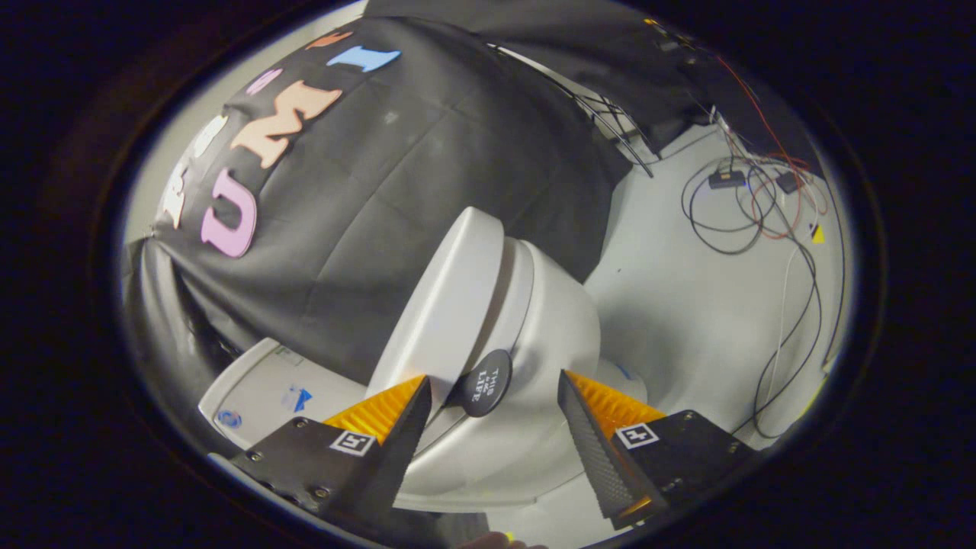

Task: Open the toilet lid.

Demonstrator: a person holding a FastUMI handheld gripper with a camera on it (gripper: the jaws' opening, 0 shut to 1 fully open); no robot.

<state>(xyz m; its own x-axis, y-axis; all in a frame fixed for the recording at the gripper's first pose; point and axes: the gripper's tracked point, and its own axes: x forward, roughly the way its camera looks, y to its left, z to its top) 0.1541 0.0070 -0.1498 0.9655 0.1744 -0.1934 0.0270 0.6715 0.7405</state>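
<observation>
A white toilet [549, 320] stands just ahead of my fingers, seen tilted, against the black cloth wall. Its white lid [450, 297] is a flat oval panel lying along the bowl's left side, with a dark seam between it and the seat. A round black lifting tab [483, 385] sticks out from the lid's near edge. My gripper [493, 379] is open, and the tab sits in the gap between the fingertips, closer to the left finger [381, 412]. Neither finger presses on it. The right finger [610, 412] hangs over the bowl's side.
The white tank [267, 393], with small stickers on it, lies beyond my left finger. Light grey floor [686, 320] spreads to the right of the bowl, with loose black, white and red cables [762, 206] and small boxes near the cloth's edge.
</observation>
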